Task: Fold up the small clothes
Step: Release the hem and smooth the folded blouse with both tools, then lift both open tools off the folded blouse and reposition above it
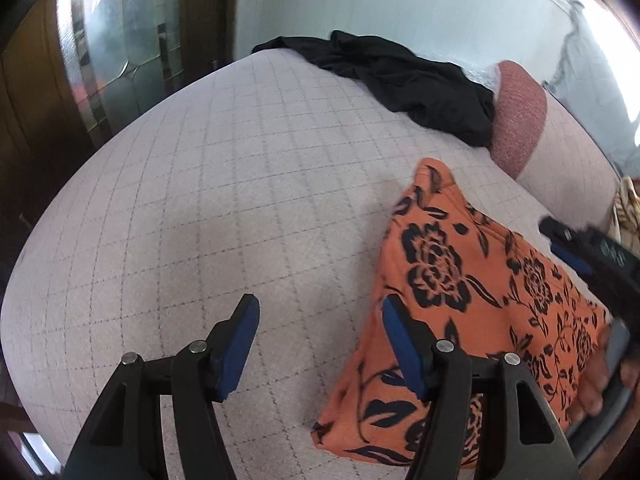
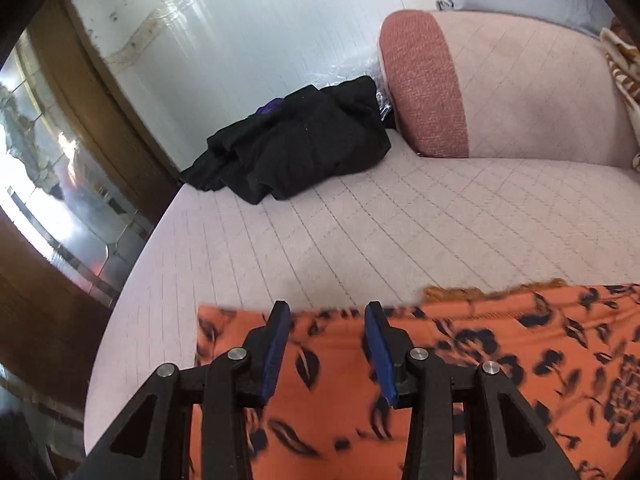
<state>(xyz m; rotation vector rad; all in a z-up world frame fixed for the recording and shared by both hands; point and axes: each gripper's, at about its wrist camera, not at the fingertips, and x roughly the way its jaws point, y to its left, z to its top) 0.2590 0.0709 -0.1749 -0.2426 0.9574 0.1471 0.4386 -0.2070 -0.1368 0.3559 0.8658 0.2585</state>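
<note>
My left tool (image 1: 318,320) hangs over the bed (image 1: 192,208) with its blue-padded jaws apart and nothing between them; the left pad is over bare quilted cover, the right pad sits over the near edge of the orange floral garment (image 1: 460,300). That garment, orange with black roses and leaves, lies flat on the pale checked bedcover, on the right side of my left view, one narrow corner pointing away toward the bolster (image 1: 520,120). My right tool (image 2: 327,314) hovers above the same orange floral garment (image 2: 500,360), near its far edge, jaws parted with only printed cloth visible beneath the gap; the pads do not pinch any fabric that I can see. In the left view the right tool (image 1: 576,252) comes in from the right edge, blurred, above the garment's far side, and part of my hand (image 1: 600,380) shows below it at the frame's edge. A crumpled black garment (image 2: 292,148) lies well apart at the far side of the bed, against the wall and just beside the bolster's pink end (image 2: 424,84). A patterned cream and brown cloth (image 2: 624,68) peeks in at the far right. A wooden door frame (image 2: 100,120) stands left of the bed.
</note>
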